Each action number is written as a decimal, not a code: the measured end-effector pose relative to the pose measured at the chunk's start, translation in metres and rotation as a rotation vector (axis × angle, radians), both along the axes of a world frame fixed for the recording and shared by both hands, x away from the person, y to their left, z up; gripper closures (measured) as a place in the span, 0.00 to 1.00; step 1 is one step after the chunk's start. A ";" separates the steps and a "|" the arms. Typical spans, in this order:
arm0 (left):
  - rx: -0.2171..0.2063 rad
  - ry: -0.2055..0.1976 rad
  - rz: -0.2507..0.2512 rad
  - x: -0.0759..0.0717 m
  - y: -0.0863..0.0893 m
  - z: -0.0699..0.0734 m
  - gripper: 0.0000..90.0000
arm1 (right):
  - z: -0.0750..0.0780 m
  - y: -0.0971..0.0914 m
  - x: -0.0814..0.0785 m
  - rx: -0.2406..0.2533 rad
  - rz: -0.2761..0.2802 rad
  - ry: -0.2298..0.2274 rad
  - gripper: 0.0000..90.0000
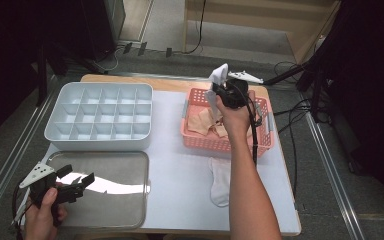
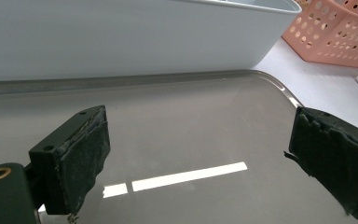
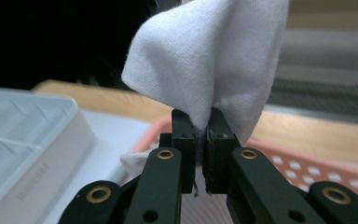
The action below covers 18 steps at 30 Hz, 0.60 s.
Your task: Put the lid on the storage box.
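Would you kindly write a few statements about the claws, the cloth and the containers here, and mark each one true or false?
1. The right claw is shut on a white cloth. True.
2. The left claw is clamped on the metal tray. False: its jaws stand wide apart over the tray with nothing between them.
3. The pink basket is empty. False: beige cloths lie in it.
4. A white sock lies on the mat in front of the basket. True.
5. The white divided box holds socks in its compartments. False: its compartments look empty.
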<state>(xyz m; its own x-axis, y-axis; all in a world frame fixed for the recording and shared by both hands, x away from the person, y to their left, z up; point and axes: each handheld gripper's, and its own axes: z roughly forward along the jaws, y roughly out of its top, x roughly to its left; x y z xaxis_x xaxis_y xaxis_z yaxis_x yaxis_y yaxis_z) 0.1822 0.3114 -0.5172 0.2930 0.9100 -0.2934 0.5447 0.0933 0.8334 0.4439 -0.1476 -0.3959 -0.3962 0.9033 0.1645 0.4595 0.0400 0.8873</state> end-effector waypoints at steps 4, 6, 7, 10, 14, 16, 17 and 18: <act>0.002 -0.003 -0.003 -0.001 0.000 0.000 0.07 | -0.023 -0.013 0.009 -0.132 -0.088 0.129 0.96; 0.004 -0.003 -0.001 0.000 -0.001 0.000 0.07 | -0.034 -0.025 0.011 -0.136 -0.129 0.212 0.95; 0.005 -0.003 -0.001 0.000 -0.001 0.000 0.07 | -0.038 -0.031 0.012 -0.143 -0.151 0.264 0.95; 0.004 -0.003 -0.005 0.000 -0.002 0.001 0.07 | -0.045 -0.038 0.015 -0.182 -0.147 0.350 0.95; 0.005 -0.004 0.000 0.000 -0.002 0.001 0.07 | -0.052 -0.040 0.020 -0.161 -0.114 0.454 0.92; 0.006 -0.002 0.000 -0.001 -0.001 0.001 0.06 | -0.057 -0.039 0.022 -0.157 -0.087 0.483 0.87; 0.006 -0.002 0.000 -0.001 -0.001 0.001 0.06 | -0.059 -0.038 0.023 -0.152 -0.077 0.513 0.83; 0.003 -0.002 0.000 -0.001 0.000 0.001 0.07 | -0.060 -0.037 0.024 -0.139 -0.062 0.527 0.77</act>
